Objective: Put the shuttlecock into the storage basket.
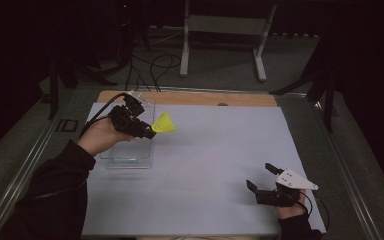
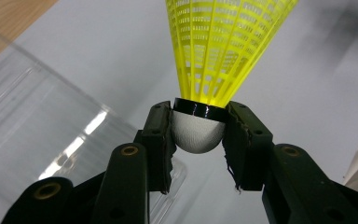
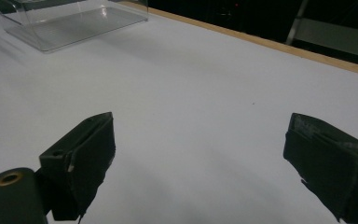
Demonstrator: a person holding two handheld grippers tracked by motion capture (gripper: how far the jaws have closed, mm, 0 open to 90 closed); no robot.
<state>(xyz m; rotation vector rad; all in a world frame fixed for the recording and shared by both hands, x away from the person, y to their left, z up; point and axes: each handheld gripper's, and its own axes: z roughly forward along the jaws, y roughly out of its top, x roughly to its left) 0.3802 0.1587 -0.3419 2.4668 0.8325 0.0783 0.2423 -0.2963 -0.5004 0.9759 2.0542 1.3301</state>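
A yellow plastic shuttlecock (image 1: 164,123) with a white rounded cork (image 2: 196,134) is held in the air by my left gripper (image 1: 149,132), whose jaws are shut on the cork. Its yellow skirt (image 2: 223,42) points away from the gripper, to the right in the high view. The shuttlecock hangs just past the right edge of a clear plastic box (image 1: 130,150) standing on the white table sheet (image 1: 215,165). My right gripper (image 1: 261,176) rests low near the table's front right, its jaws wide open with nothing between them (image 3: 200,158).
The clear box (image 3: 70,21) stands at the left of the sheet, near the wooden far edge (image 1: 190,97). Beyond the table are cables (image 1: 150,65) on the floor and a white stand's legs (image 1: 220,45).
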